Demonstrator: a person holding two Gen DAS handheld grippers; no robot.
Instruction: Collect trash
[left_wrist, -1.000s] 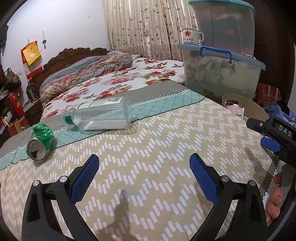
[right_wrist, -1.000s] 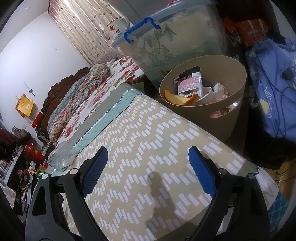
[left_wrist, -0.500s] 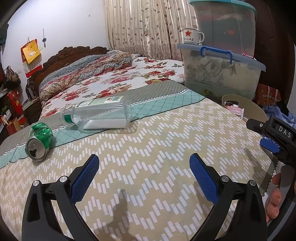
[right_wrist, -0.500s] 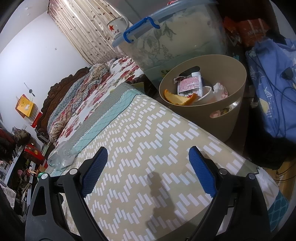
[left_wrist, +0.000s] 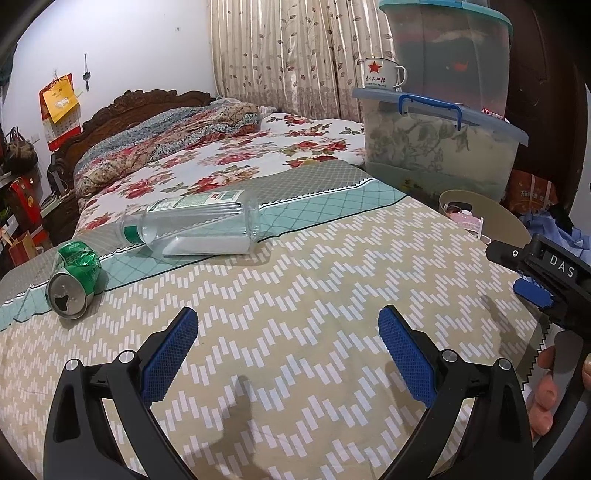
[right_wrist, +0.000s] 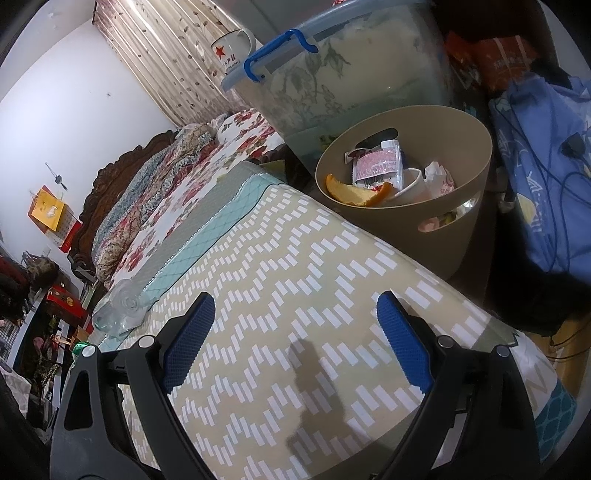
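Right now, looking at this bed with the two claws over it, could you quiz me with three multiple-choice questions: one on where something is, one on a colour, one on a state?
1. Where does the crushed can lie?
A. inside the bin
B. on the bed cover, left of the plastic bottle
C. on the storage box lid

2. What colour is the star on the mug?
A. blue
B. green
C. red

3. How is the left claw?
A. open and empty
B. shut on the can
C. shut on the bottle

Answers: 1 B, the can rests on the cover beside the bottle's neck. 2 C, the star shows red on white. 3 A, its blue pads stand wide apart over bare cover.
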